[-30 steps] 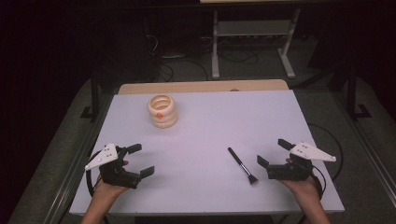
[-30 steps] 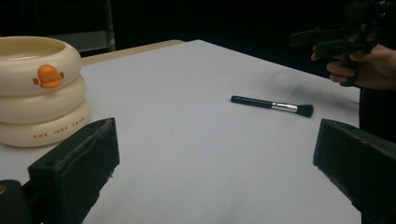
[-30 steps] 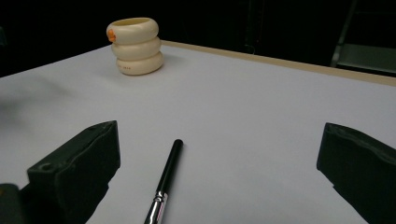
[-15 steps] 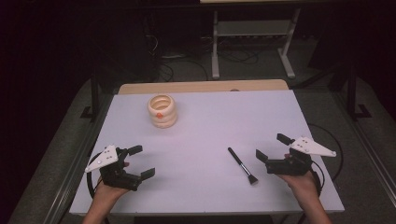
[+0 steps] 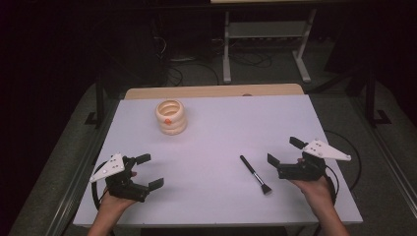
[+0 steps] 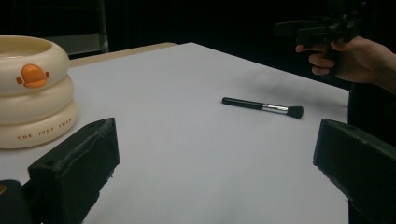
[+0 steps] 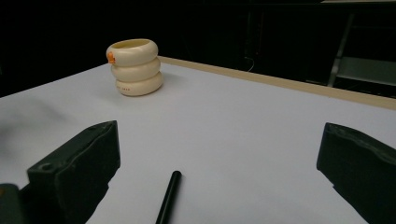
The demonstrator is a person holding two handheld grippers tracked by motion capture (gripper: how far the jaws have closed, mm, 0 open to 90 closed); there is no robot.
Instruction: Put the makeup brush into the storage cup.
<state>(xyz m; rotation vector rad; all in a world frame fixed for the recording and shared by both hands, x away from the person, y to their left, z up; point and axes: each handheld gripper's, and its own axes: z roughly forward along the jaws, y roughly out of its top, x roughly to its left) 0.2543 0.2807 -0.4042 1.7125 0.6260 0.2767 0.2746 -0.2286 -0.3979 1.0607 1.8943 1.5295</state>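
Observation:
A black makeup brush [image 5: 255, 174] [image 6: 261, 107] lies flat on the white table [image 5: 221, 128], bristles toward the near edge. In the right gripper view its handle [image 7: 169, 196] sits low between the jaws. A cream ringed cup [image 5: 171, 117] [image 6: 28, 91] [image 7: 135, 66] with an orange mark stands upright at the back left. My right gripper [image 5: 285, 152] is open just right of the brush, holding nothing. My left gripper [image 5: 149, 171] is open at the front left, well short of the cup. The right gripper [image 6: 322, 30] also appears far off in the left gripper view.
A tan wooden strip [image 5: 211, 91] borders the table's far edge. Beyond it stand a metal stand [image 5: 265, 44] and cables on the dark floor. Cables [image 5: 344, 147] trail off the table's right side.
The right gripper has shifted slightly left and forward toward the brush. The left gripper, brush and cup have stayed put.

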